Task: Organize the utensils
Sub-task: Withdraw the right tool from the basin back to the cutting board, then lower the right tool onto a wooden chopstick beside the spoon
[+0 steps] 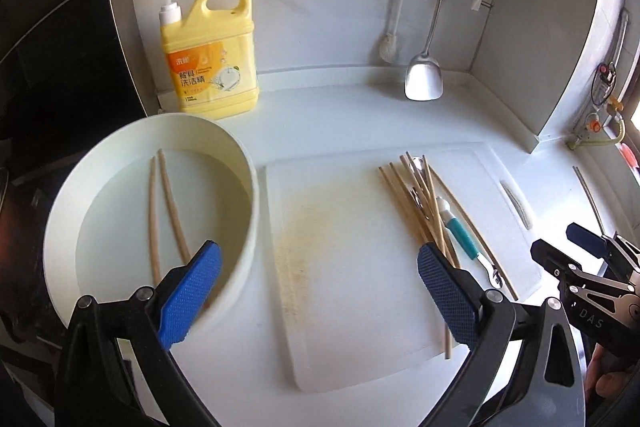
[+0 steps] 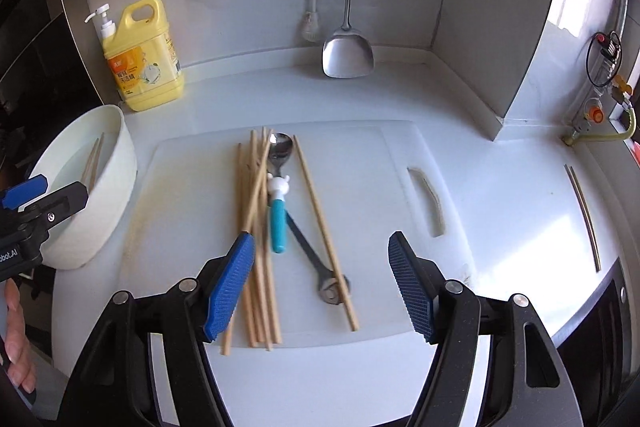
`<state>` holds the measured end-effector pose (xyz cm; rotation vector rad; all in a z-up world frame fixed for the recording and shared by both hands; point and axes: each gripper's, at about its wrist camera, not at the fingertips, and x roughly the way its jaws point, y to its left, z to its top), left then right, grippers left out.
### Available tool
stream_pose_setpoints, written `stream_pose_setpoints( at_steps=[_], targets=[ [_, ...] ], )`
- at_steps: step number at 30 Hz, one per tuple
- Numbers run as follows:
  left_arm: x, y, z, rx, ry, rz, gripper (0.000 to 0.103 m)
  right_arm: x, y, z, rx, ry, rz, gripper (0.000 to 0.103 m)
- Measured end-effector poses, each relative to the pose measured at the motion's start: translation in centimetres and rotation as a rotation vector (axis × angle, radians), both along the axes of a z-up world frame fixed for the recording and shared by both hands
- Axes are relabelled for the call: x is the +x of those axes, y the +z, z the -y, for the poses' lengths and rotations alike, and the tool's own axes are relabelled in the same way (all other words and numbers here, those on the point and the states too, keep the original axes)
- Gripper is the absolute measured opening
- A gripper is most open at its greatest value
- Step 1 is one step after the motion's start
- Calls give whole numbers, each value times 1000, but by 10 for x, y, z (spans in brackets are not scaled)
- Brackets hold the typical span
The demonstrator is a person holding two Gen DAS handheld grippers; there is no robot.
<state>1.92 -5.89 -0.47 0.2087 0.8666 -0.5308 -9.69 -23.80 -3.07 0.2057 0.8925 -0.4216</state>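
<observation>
Left wrist view: the left gripper hangs above the white countertop with its blue-padded jaws spread wide and nothing between them; its left finger overlaps the rim of the round white plastic basin, its right finger overlaps the near end of the chopstick pile. Two pale wooden chopsticks lie inside the basin, side by side and slightly splayed; the basin stands just left of the white rectangular cutting board, which carries a yellowish stain. A loose bundle of wooden chopsticks lies on the board's right part, mixed with a teal-handled utensil with a white top and some metal cutlery. The right gripper shows at the right edge; its opening cannot be judged here. A yellow detergent jug with a white pump stands at the wall; a steel spatula hangs further right.

Right wrist view: the right gripper is poised over the board, jaws wide apart and holding nothing; the chopstick bundle runs under its left finger; one single chopstick lies apart to the right, crossing a steel spoon. The basin sits at left, the left gripper beside it.
</observation>
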Motion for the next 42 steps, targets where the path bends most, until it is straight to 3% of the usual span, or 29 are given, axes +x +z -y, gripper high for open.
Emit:
stream_pose_setpoints(
  at_steps=[11, 17, 22, 42],
  targets=[
    [-47, -46, 54, 61, 165, -30, 97, -8, -47, 61, 77, 185, 14, 67],
    [-53, -60, 66, 37, 166, 58, 97, 1, -66, 65, 97, 188, 68, 67],
    [-53, -73, 70, 11, 162, 84, 97, 8, -74, 65, 81, 200, 109, 67],
    [-43, -100, 75, 41, 166, 52, 97, 22, -84, 64, 62, 285, 93, 67]
  ],
)
